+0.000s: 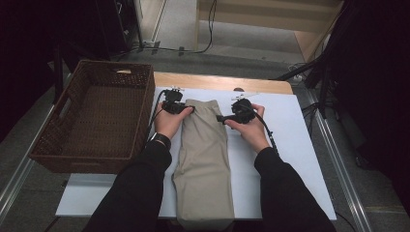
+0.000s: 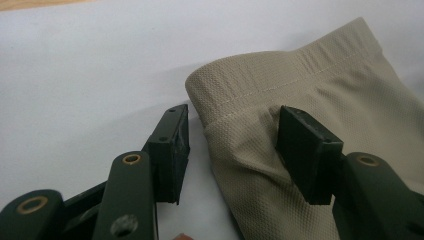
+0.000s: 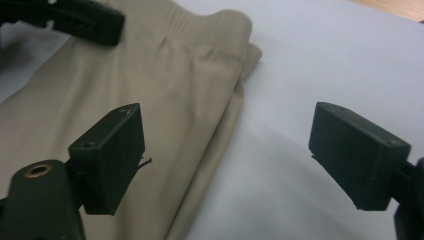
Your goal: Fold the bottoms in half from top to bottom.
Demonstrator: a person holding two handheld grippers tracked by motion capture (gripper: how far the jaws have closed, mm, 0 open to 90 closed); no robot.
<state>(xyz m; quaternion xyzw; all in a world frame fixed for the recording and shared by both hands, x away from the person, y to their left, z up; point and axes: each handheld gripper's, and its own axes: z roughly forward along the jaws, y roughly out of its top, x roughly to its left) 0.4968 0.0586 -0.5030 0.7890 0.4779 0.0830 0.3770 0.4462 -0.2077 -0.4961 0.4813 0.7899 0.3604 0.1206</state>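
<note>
Evidently both grippers flank the waistband end of the trousers [image 1: 205, 154], which lie folded lengthwise on the white mat [image 1: 290, 145] beside the basket [image 1: 96, 116]. Left gripper [image 2: 230, 145] stands half open astride the waistband corner, one jaw on the mat, the other over the cloth, not pinching yet. Right gripper [image 3: 225, 155] gapes wide across the opposite edge (nothing held). Likely they mean to grip both corners for another fold

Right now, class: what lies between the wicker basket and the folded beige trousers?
The left hand-held gripper and the hand holding it, over bare white tabletop, in the high view.
</note>
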